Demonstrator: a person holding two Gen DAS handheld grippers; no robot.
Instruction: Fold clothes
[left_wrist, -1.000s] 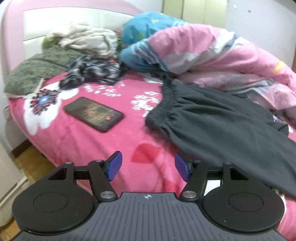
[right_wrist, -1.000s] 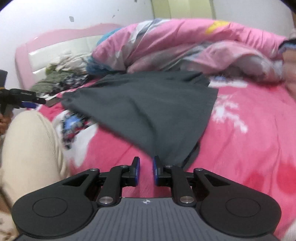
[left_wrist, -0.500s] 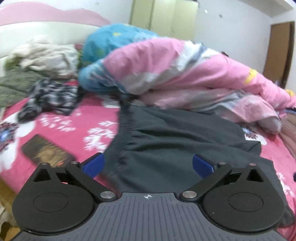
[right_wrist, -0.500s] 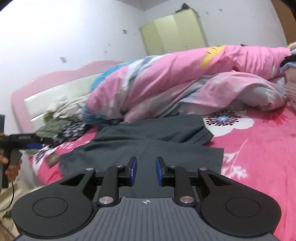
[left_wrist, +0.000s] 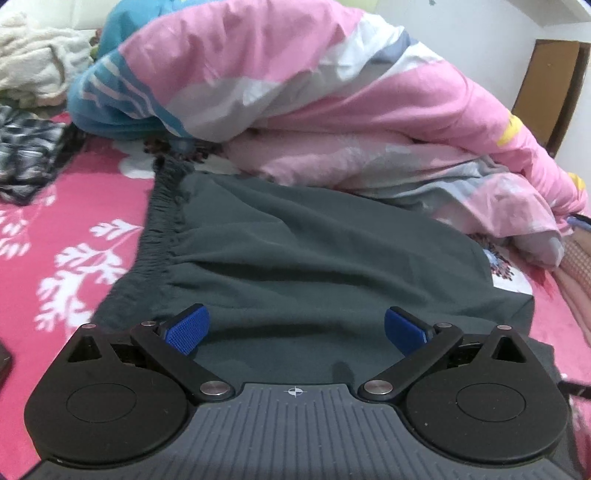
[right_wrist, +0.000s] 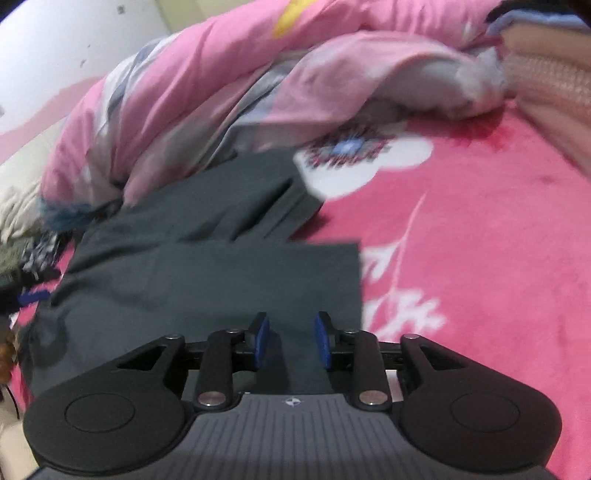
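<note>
Both hands have swung in over the dark grey shorts (left_wrist: 314, 258) lying flat on the bed beside the pink quilt (left_wrist: 332, 92), left gripper (left_wrist: 293, 328) now spread wide near the waistband, right gripper (right_wrist: 291, 341) opening empty near the leg hem, ready to grasp for a fold.

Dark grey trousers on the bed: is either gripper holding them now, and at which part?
Nothing is held. The left gripper is wide open above the trousers; the right gripper is opening, its pads not pressing cloth.

the bed (left_wrist: 74, 221) is covered near by dark shorts (left_wrist: 295, 258), far by a quilt (left_wrist: 295, 92), left by clothes (left_wrist: 29, 155).
</note>
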